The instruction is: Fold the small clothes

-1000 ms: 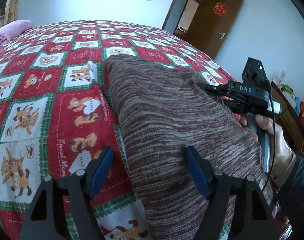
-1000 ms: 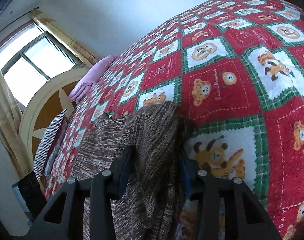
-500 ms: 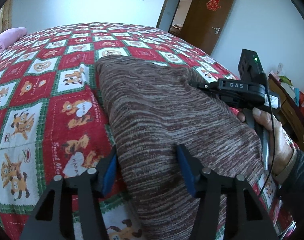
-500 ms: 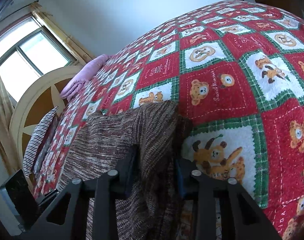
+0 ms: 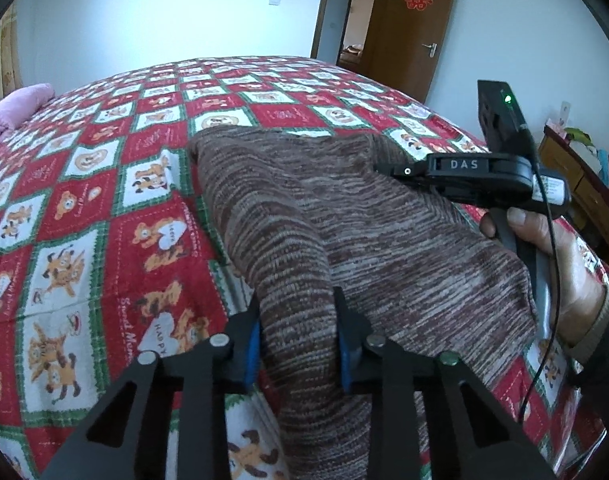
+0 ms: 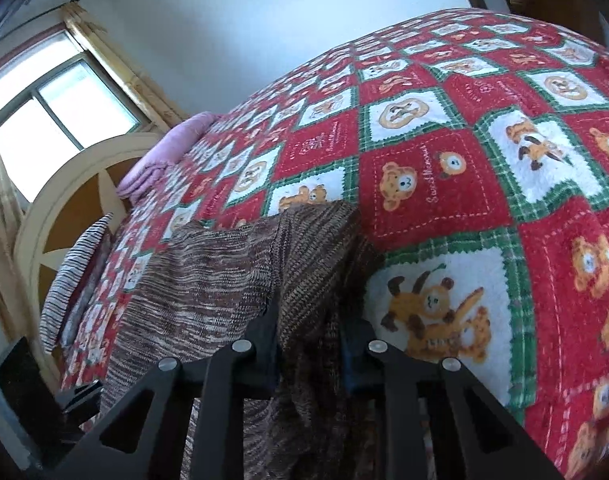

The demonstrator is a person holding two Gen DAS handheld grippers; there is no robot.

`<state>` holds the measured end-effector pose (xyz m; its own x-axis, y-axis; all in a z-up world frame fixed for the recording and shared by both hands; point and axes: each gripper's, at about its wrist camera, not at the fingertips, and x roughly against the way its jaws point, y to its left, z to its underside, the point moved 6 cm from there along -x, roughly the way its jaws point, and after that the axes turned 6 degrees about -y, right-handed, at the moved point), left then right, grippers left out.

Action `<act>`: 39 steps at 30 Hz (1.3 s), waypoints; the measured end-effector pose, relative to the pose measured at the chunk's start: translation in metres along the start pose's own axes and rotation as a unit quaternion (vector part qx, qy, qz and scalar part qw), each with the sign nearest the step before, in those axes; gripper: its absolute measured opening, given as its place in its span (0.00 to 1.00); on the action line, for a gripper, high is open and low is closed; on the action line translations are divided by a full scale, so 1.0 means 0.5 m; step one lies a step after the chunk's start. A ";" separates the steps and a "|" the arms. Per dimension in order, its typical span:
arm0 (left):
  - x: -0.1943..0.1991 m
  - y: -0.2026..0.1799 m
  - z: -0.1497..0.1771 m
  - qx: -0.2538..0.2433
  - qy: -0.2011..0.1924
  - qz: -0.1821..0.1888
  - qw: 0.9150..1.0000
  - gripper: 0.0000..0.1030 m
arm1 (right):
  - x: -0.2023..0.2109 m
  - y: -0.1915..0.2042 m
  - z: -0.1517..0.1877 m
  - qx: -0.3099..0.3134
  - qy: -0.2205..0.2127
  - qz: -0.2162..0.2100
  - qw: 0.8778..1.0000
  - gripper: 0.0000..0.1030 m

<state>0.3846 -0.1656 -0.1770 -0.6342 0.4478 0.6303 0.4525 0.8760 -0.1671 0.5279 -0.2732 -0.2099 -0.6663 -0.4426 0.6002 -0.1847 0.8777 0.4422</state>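
Note:
A brown striped knit garment [image 5: 384,248] lies on the red bear-pattern bedspread [image 5: 84,220]. My left gripper [image 5: 296,314] is at its near left edge, jaws closing, and its blue pads pinch a raised ridge of the knit. In the left wrist view the right gripper [image 5: 386,168], held by a person's hand [image 5: 552,260], bites the garment's right edge. In the right wrist view my right gripper [image 6: 308,326] has its jaws closing on a bunched fold of the garment [image 6: 208,280], which lifts toward the pads.
The bedspread [image 6: 484,160] stretches far beyond the garment. A pink folded blanket [image 5: 12,112] sits at the head end, by a striped pillow [image 6: 76,280] and arched headboard [image 6: 64,208]. A wooden door [image 5: 408,28] and a cabinet [image 5: 576,168] stand on the right.
Both grippers' jaws have drawn in from wide apart onto the knit. The fabric between each pair of pads has bunched into a raised fold. Neither hand has shifted much.

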 end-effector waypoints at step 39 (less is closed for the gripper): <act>0.283 0.097 0.069 0.041 -0.070 -0.055 0.995 0.26 | 0.101 0.319 0.108 0.032 -0.006 -0.085 0.996 0.20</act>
<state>0.2949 -0.0537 -0.1221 -0.7610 0.3638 0.5371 0.3260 0.9303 -0.1682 0.4258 -0.1456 -0.1450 -0.6301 -0.5843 0.5115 -0.3414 0.8001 0.4933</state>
